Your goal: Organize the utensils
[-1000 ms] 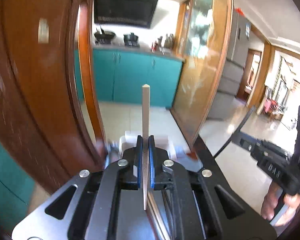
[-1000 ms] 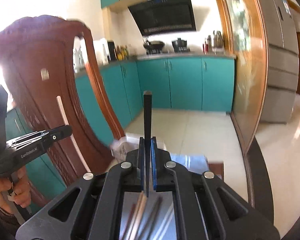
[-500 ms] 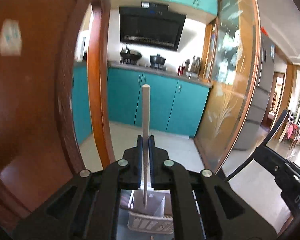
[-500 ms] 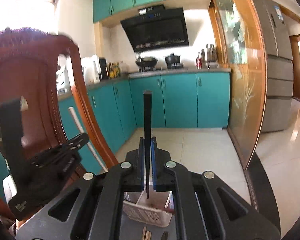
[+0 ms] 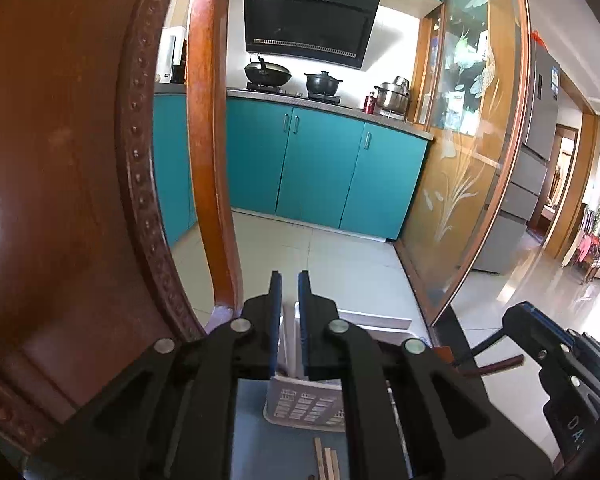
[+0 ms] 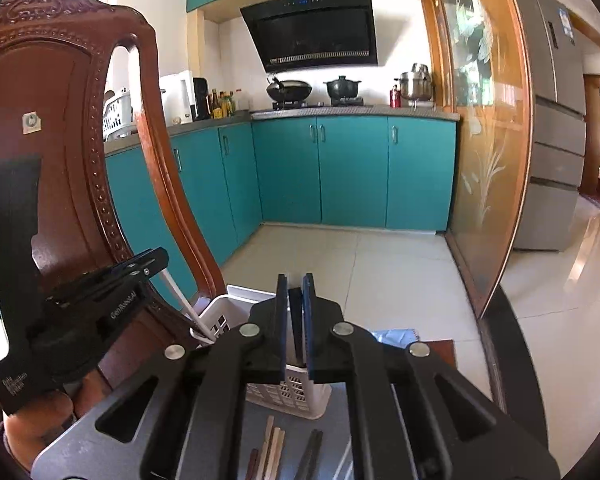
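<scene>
1. left hand-held gripper (image 5: 288, 280) hangs over the white utensil basket (image 5: 305, 402) on the worktop (image 5: 256, 436), its jaws nearly together around a pale chopstick (image 6: 180, 294) slanting into the basket.
2. right hand-held gripper (image 6: 295, 284) is easing its jaws apart; a dark chopstick (image 6: 296, 320) stands between them above the basket.
3. more chopsticks (image 6: 274, 450) lie on the worktop just before the basket.
</scene>
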